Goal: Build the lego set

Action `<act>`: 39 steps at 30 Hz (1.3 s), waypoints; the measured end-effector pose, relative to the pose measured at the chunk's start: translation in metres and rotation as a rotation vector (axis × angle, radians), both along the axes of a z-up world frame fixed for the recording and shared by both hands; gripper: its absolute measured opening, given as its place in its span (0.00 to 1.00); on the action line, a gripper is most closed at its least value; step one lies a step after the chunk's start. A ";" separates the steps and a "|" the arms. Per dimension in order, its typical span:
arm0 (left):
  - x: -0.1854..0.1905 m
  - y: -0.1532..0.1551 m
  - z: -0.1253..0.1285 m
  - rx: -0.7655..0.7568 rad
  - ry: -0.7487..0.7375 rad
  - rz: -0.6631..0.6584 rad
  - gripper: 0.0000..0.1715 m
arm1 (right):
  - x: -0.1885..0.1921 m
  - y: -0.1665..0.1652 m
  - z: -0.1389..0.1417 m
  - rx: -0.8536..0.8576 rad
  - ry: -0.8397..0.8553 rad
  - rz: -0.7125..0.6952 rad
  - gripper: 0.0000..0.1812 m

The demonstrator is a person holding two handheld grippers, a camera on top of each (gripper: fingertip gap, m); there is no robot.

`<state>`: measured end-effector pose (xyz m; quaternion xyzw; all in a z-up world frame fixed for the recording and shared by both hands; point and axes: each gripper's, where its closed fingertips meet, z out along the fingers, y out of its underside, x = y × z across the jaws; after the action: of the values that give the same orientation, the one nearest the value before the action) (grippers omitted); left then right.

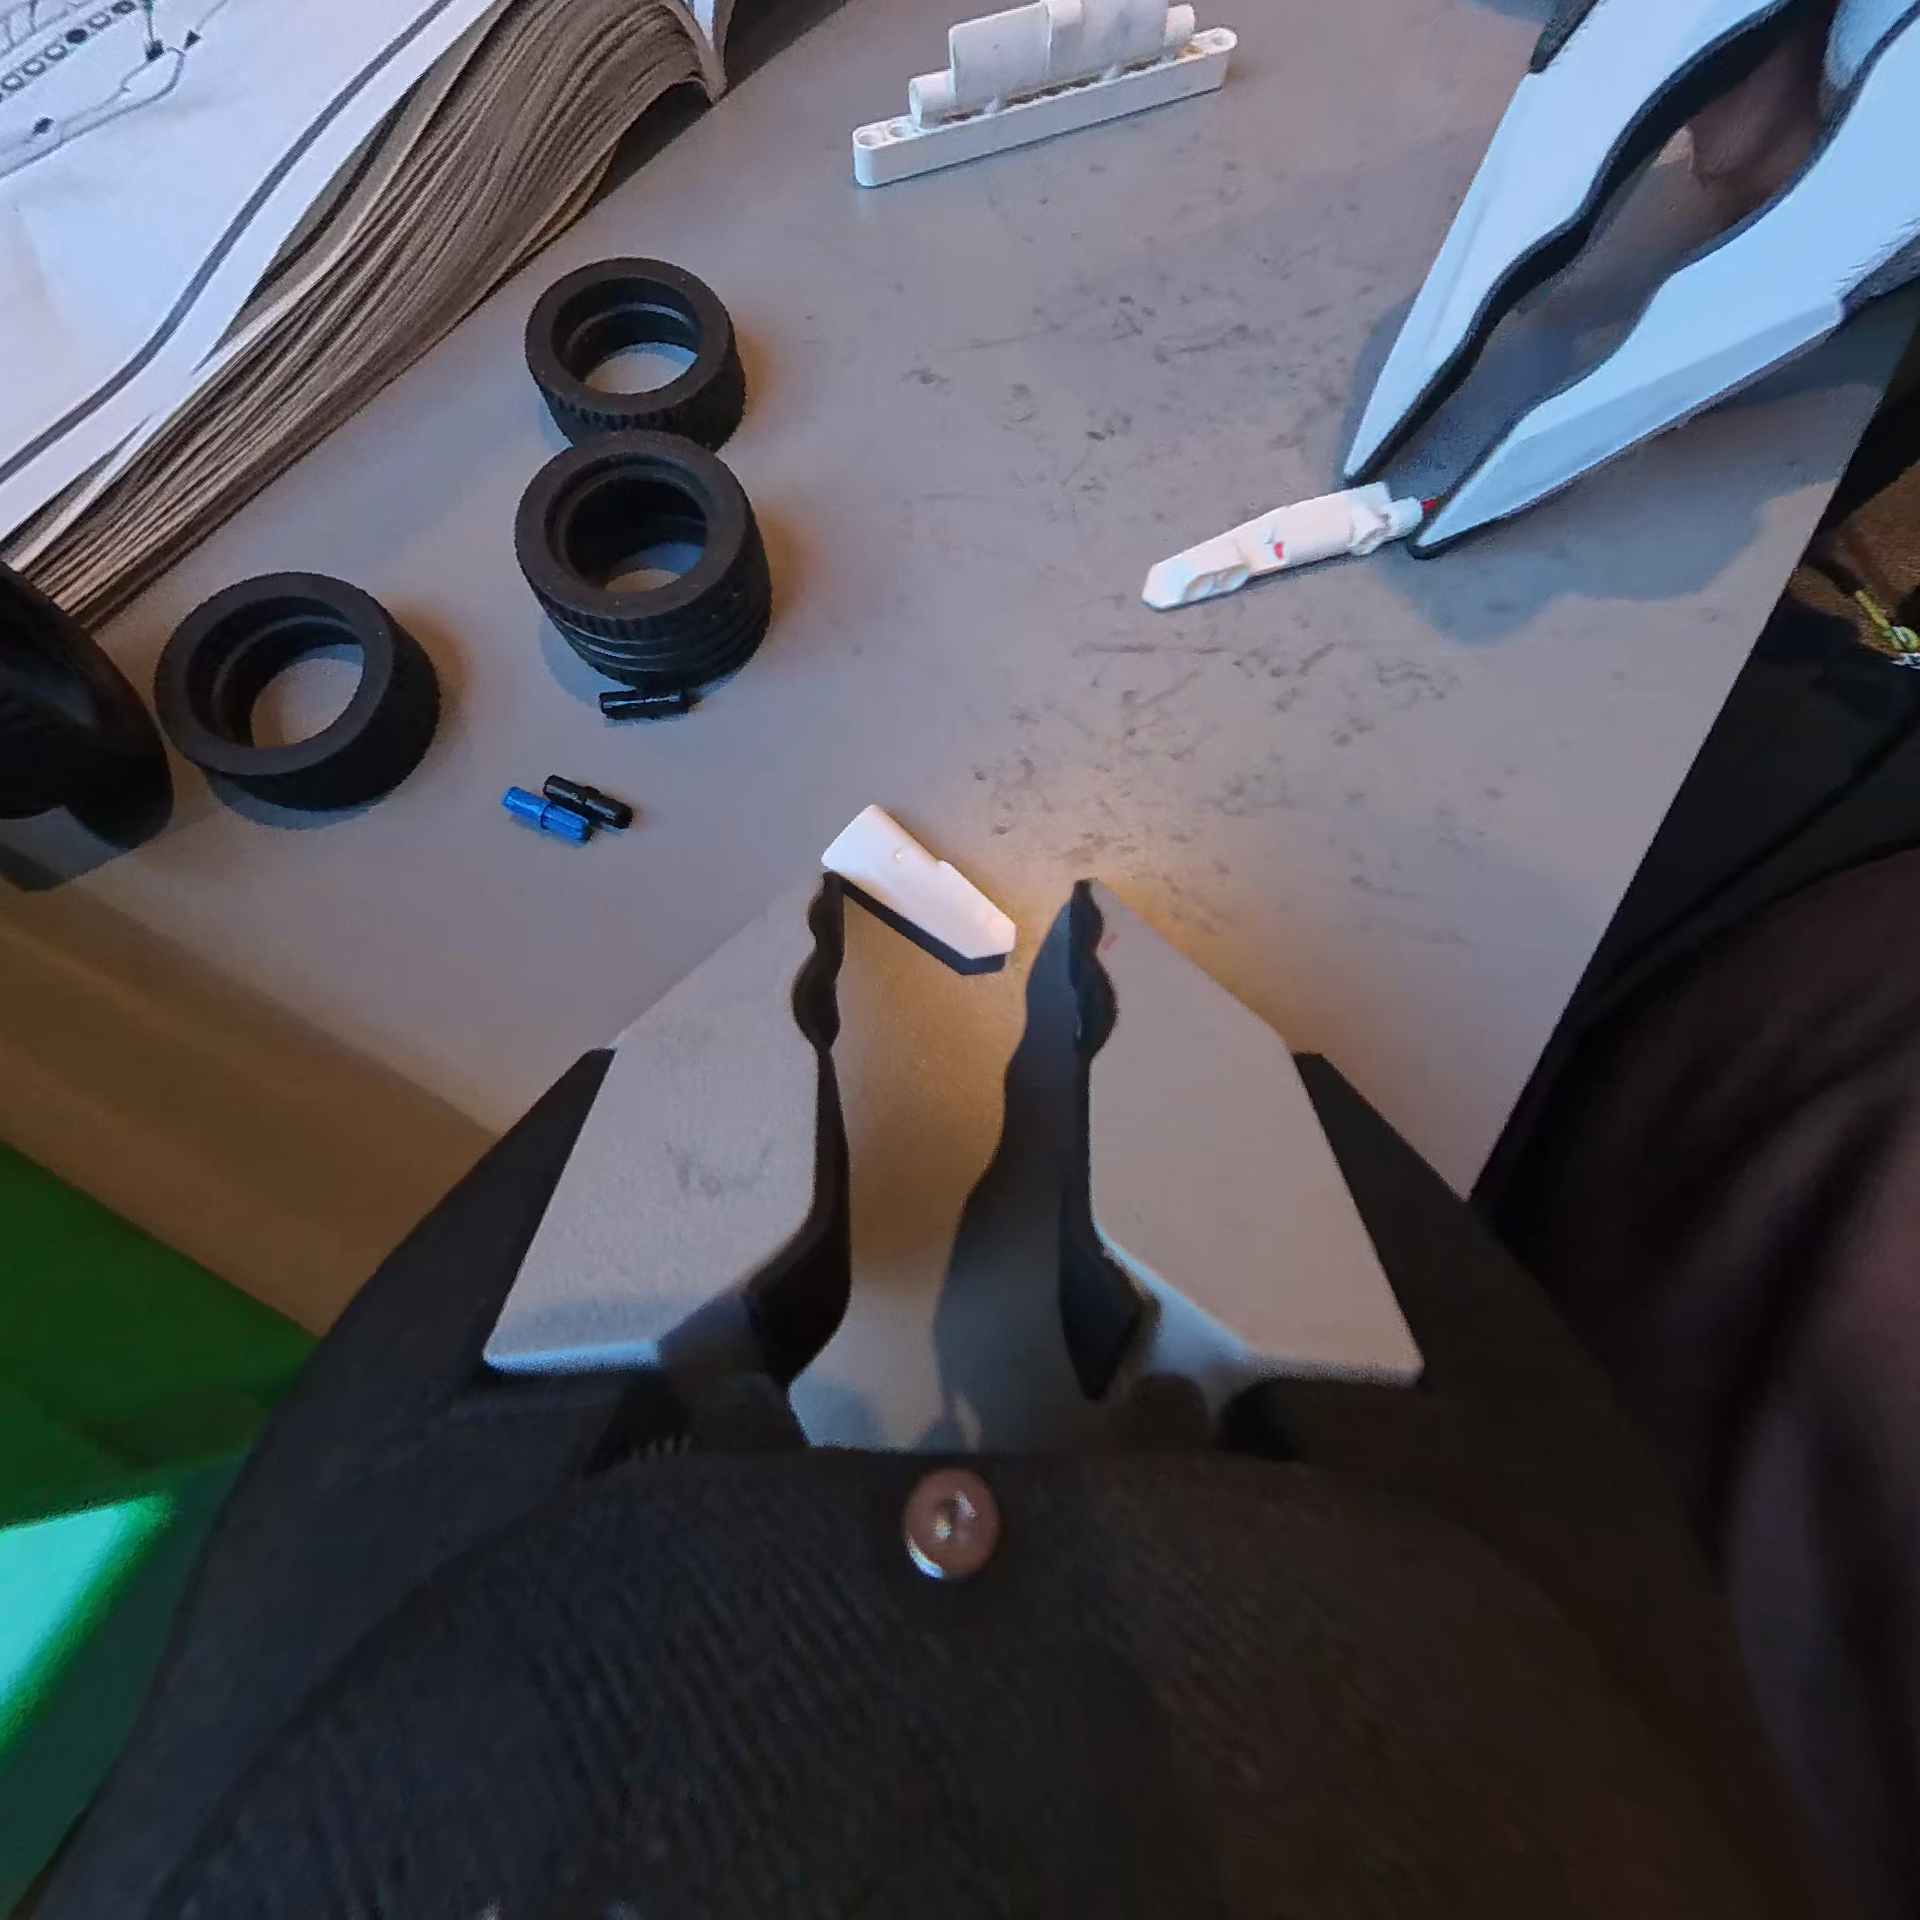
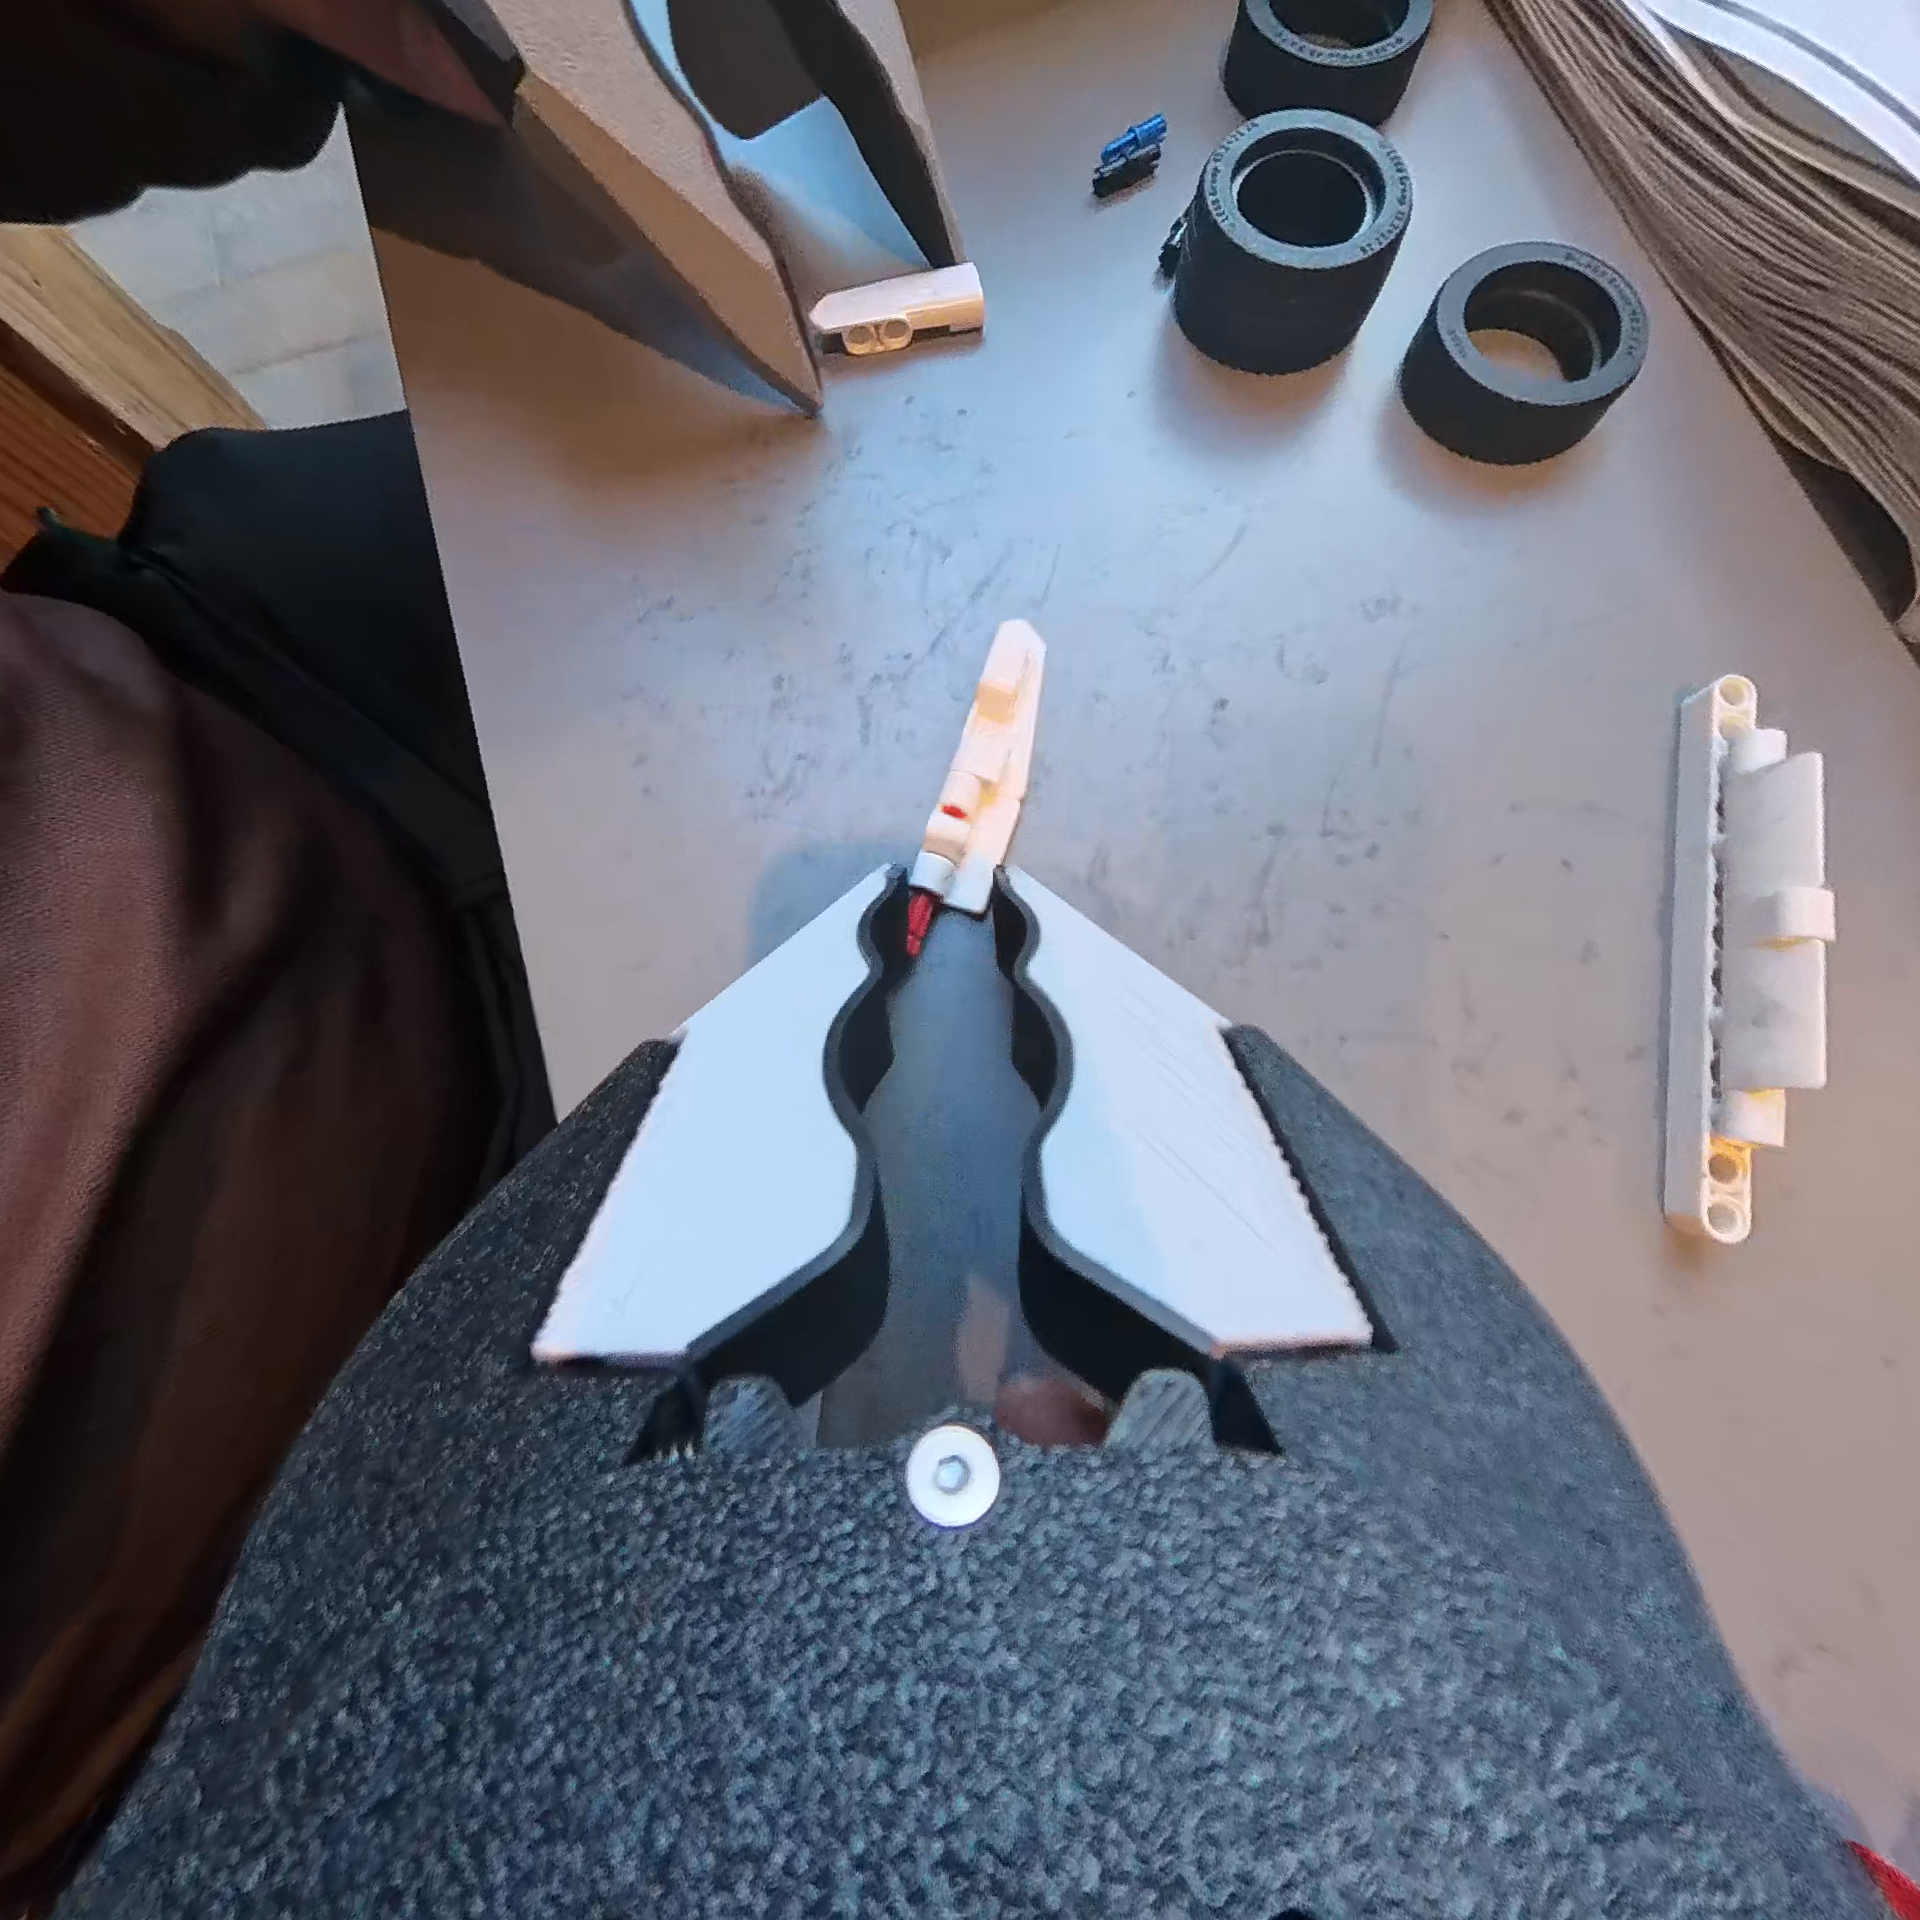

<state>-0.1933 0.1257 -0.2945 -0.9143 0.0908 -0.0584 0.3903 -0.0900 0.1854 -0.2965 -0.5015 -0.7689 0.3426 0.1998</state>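
Right gripper [image 2: 943, 883] clamping narrow white lego assembly with red pin [image 2: 992, 758] on grey table [image 2: 1247, 644]; left gripper [image 1: 951, 894] gaping, touching small white wedge-shaped lego panel [image 1: 920, 868].

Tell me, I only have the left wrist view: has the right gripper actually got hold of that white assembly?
Observer: Yes. From the right wrist view, the right gripper is closed on the near end of the white assembly, which lies on the table.
Operator: And the small white piece by my left gripper, what's on its far end?
Observer: The small white piece shows two round holes on the end facing the right camera. It sits ungripped between the tips of the open left gripper.
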 end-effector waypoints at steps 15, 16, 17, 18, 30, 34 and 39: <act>0.052 0.017 0.021 0.154 0.135 -0.248 0.26 | -0.004 -0.014 0.020 0.310 0.265 0.112 0.09; 0.055 0.018 0.021 0.131 0.085 -0.262 0.26 | -0.005 -0.015 0.021 0.366 0.296 0.126 0.09; 0.058 0.019 0.022 0.106 0.033 -0.284 0.28 | -0.005 -0.017 0.022 0.422 0.322 0.144 0.09; 0.060 0.019 0.024 0.084 -0.016 -0.306 0.28 | -0.006 -0.019 0.024 0.475 0.346 0.162 0.09; 0.072 -0.008 0.029 0.081 -0.104 -0.421 0.00 | -0.012 -0.046 0.025 0.672 0.442 0.249 0.07; 0.023 -0.042 0.024 0.128 0.251 -0.337 0.00 | -0.018 -0.038 0.024 0.471 0.356 0.185 0.12; -0.004 -0.070 0.024 0.260 0.516 -0.382 0.00 | -0.047 -0.041 0.032 0.202 0.260 0.174 0.17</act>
<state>-0.1974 0.0554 -0.2703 -0.8081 0.3626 0.1149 0.4498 -0.1372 0.1447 -0.2648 -0.3620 -0.8076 0.3417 0.3162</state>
